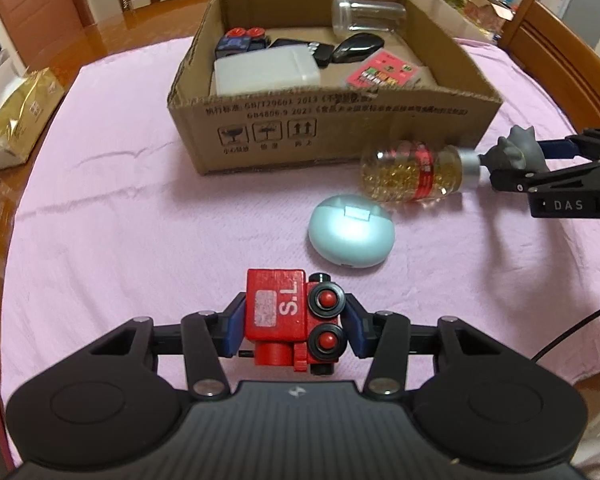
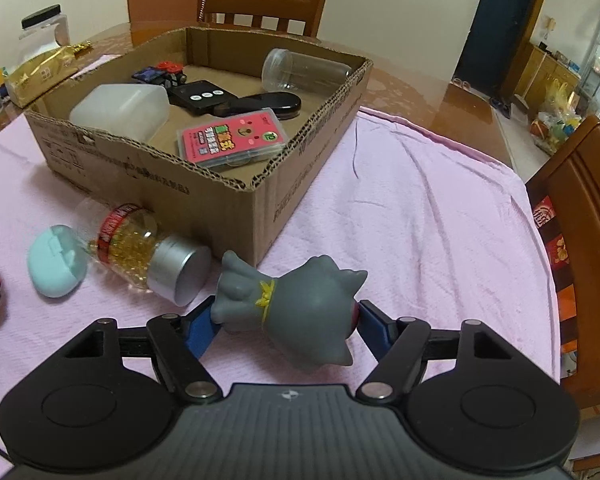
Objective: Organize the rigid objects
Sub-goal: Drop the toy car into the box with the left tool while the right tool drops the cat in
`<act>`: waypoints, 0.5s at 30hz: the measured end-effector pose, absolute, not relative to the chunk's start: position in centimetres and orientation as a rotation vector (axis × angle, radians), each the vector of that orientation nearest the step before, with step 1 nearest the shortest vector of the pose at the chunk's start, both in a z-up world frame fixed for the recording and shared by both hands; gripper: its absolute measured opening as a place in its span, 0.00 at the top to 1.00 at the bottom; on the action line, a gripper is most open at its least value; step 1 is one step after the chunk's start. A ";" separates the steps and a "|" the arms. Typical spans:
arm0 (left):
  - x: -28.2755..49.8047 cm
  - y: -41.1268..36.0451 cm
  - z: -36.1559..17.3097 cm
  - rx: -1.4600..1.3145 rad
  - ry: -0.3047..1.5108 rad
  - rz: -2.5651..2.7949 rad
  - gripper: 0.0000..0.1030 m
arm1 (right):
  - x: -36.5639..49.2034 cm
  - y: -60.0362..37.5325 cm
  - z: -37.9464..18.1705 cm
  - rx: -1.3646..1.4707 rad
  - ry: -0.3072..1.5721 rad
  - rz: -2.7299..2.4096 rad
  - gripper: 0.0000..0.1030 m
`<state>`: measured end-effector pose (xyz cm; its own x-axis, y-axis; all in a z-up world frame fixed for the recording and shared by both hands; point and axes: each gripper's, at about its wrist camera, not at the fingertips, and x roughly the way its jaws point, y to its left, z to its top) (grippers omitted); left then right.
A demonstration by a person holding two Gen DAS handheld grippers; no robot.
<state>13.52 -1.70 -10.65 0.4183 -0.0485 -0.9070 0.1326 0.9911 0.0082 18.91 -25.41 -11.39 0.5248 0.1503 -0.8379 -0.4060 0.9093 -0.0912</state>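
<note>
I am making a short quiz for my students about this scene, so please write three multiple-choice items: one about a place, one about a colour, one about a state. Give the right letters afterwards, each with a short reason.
1. Where does the pill bottle lie?
A. inside the cardboard box
B. on the pink cloth in front of the box
C. on a chair

2. What colour is the toy train in the left gripper?
A. red
B. green
C. yellow

3. What is the right gripper doing?
A. it is open and holds nothing
B. it is closed on the round blue case
C. it is closed on the grey figurine

Answers:
1 B: the bottle lies on its side on the pink cloth, outside the cardboard box.
2 A: its body is red, with black wheels.
3 C: both blue pads press the grey figurine; the round blue case lies untouched on the cloth.
</note>
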 end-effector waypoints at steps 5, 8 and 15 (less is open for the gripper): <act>14.0 -1.5 -8.8 0.116 1.148 -0.158 0.54 | 18.3 -26.0 -8.5 -0.287 0.962 0.368 0.25; 14.5 -1.3 -7.5 0.134 1.148 -0.197 0.54 | 18.2 -26.6 -6.3 -0.265 0.956 0.373 0.25; 16.0 -1.4 -5.0 0.197 1.115 -0.260 0.54 | 18.8 -25.5 -1.8 -0.262 0.895 0.416 0.25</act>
